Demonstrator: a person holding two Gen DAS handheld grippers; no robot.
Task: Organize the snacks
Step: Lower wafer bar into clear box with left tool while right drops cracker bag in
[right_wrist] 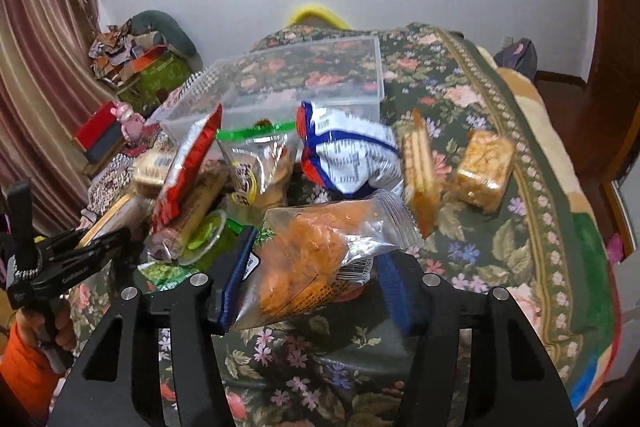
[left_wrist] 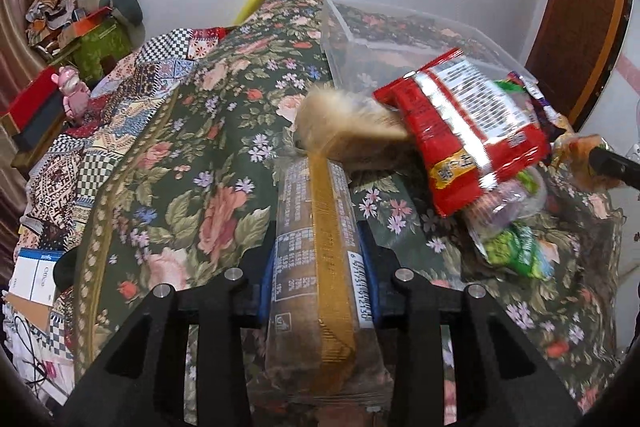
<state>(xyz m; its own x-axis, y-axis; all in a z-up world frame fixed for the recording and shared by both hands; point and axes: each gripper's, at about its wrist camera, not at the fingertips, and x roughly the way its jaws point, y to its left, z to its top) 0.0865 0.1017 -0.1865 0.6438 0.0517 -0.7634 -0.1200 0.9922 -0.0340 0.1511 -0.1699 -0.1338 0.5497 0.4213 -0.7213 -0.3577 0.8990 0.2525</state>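
Observation:
My left gripper is shut on a long brown and gold biscuit packet, held above the floral cloth. A red snack bag lies on other packets to its right, in front of the clear plastic box. My right gripper is shut on a clear bag of orange snacks. Ahead of it lie a white and blue bag, a zip bag with a green strip, a wafer packet and a cracker block. The clear plastic box stands behind them.
The left gripper and the hand holding it show at the left of the right wrist view. Green packets lie right of the left gripper. A red box, a pink bear figure and clutter sit at the far left. The bed edge drops off at the right.

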